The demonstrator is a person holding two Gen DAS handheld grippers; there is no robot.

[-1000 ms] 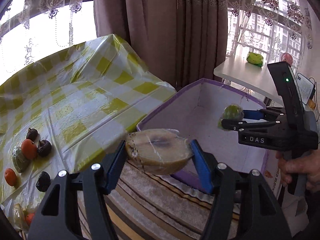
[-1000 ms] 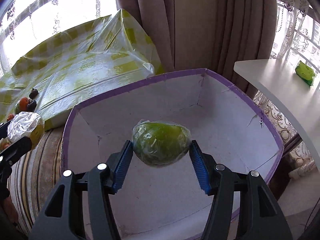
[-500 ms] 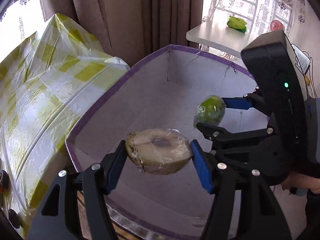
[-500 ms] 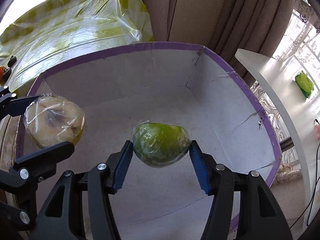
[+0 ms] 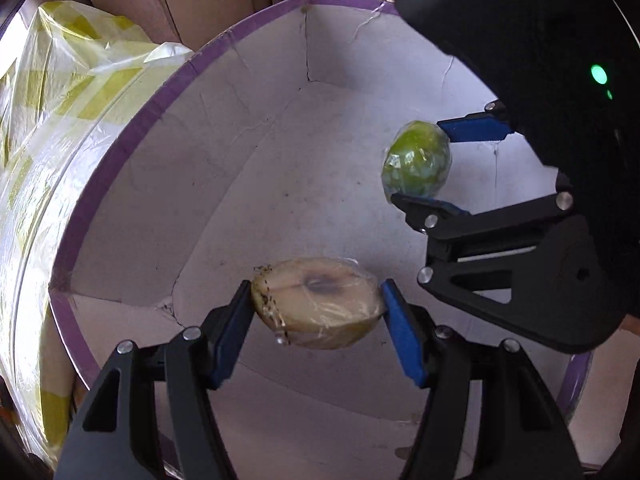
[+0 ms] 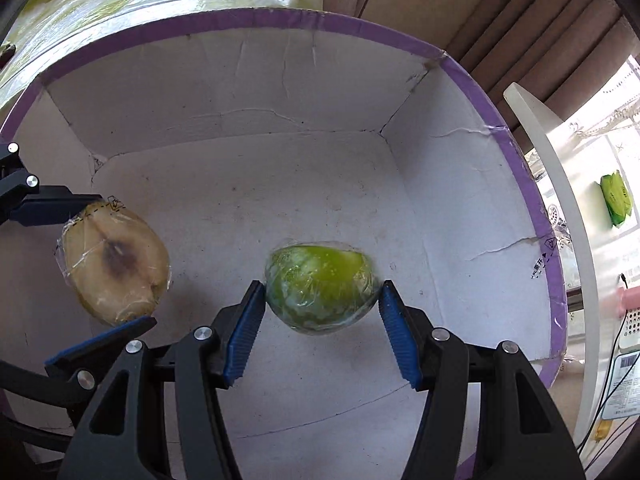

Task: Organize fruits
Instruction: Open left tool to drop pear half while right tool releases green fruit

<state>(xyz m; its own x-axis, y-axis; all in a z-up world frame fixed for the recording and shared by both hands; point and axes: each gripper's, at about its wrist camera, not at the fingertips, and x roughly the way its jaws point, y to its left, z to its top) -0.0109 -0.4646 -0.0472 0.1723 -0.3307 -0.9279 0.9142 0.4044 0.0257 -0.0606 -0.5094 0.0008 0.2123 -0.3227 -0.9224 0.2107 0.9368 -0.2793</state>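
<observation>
Over the box (image 6: 500, 128), both tools tilt steeply down, gripping wrapped fruit.

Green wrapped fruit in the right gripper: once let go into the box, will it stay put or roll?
The green wrapped fruit looks rounded, so it may roll on the box floor. Its glossy film probably makes it slippery. It looks firm between the right gripper fingers.

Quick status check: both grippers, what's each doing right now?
Left gripper: shut on the pale fruit half, above the box.
Right gripper: shut on the green fruit, above the same box.
</observation>
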